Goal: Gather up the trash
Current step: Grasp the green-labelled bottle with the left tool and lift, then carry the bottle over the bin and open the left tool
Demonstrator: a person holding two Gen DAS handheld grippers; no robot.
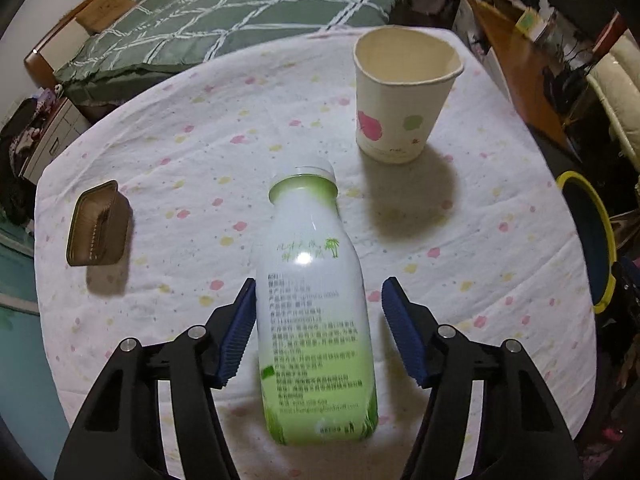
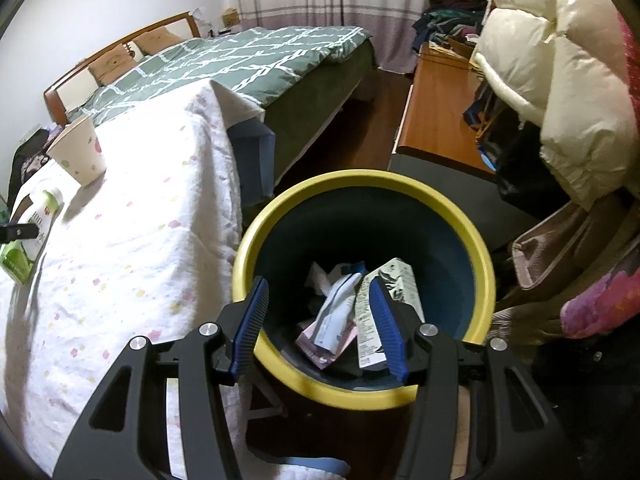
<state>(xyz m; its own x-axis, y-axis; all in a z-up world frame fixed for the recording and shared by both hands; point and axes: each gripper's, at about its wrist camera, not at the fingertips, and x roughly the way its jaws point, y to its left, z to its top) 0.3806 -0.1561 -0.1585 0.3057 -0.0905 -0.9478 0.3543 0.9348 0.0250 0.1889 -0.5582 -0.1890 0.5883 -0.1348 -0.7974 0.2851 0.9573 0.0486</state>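
A white and green plastic bottle (image 1: 314, 300) lies on the table's spotted cloth (image 1: 200, 152), cap pointing away. My left gripper (image 1: 319, 292) is open, its blue pads on either side of the bottle's body, left pad close to it. A paper cup (image 1: 400, 92) stands upright beyond the bottle. A small brown plastic tray (image 1: 98, 224) lies at the left. My right gripper (image 2: 318, 294) is open and empty above a blue bin with a yellow rim (image 2: 360, 188), which holds several wrappers (image 2: 348, 312). The bottle (image 2: 30, 232) and cup (image 2: 80, 148) also show in the right wrist view.
The bin (image 1: 592, 240) stands off the table's right edge. A bed with a green quilt (image 2: 240, 60) lies behind the table. A wooden desk (image 2: 440, 100) and a cream puffer jacket (image 2: 560, 80) are to the right of the bin.
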